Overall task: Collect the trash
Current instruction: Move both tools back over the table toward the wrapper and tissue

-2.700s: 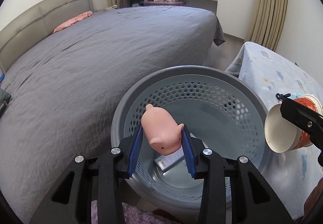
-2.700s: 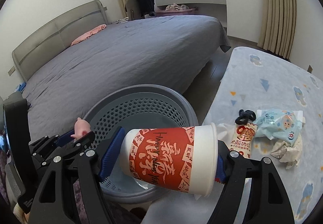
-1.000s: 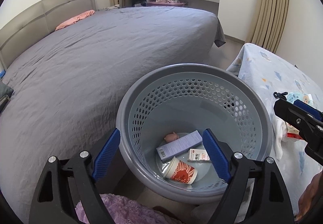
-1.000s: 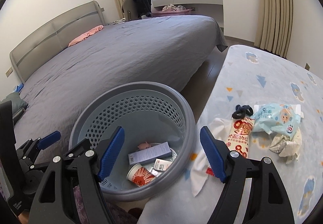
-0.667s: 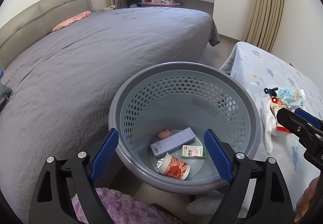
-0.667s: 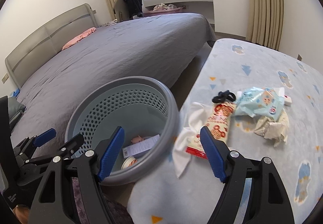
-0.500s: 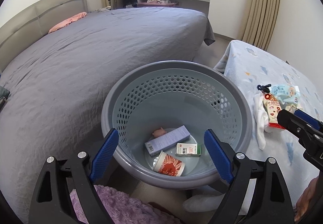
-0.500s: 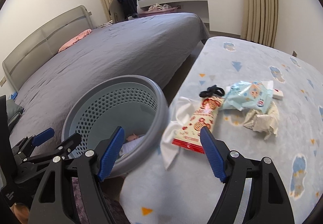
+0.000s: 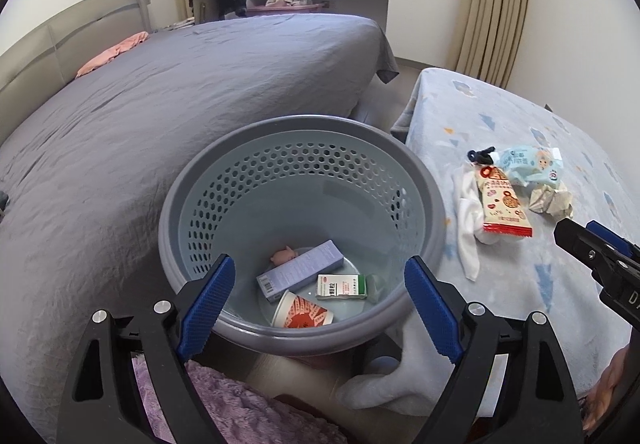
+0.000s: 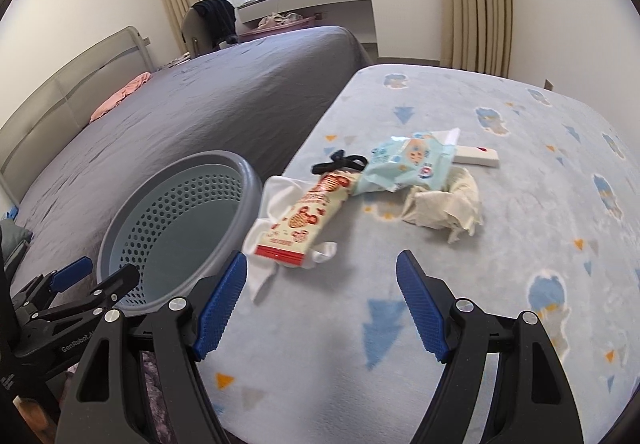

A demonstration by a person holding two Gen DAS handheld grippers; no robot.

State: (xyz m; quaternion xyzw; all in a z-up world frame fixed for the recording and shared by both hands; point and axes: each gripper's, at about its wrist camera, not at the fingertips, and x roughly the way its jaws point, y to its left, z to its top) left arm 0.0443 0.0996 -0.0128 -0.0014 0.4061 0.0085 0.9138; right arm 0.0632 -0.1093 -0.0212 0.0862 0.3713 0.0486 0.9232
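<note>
Beside the grey bed point(image 9: 200, 92), a perforated grey laundry basket point(image 9: 304, 132) stands against the left edge of a table under a pale blue patterned cloth point(image 10: 460, 244). The basket floor holds a lilac carton point(image 9: 302, 270), a red-printed paper cup point(image 9: 302, 315), a green-white box point(image 9: 342, 286) and a pink pig toy point(image 9: 283, 255). Near the cloth's left edge lie a snack wrapper point(image 10: 308, 220), a wet-wipes pack point(image 10: 404, 162) and crumpled tissue point(image 10: 444, 204). The left gripper point(image 9: 318, 304) over the basket and the right gripper point(image 10: 322, 302) over the cloth are both released and empty.
</note>
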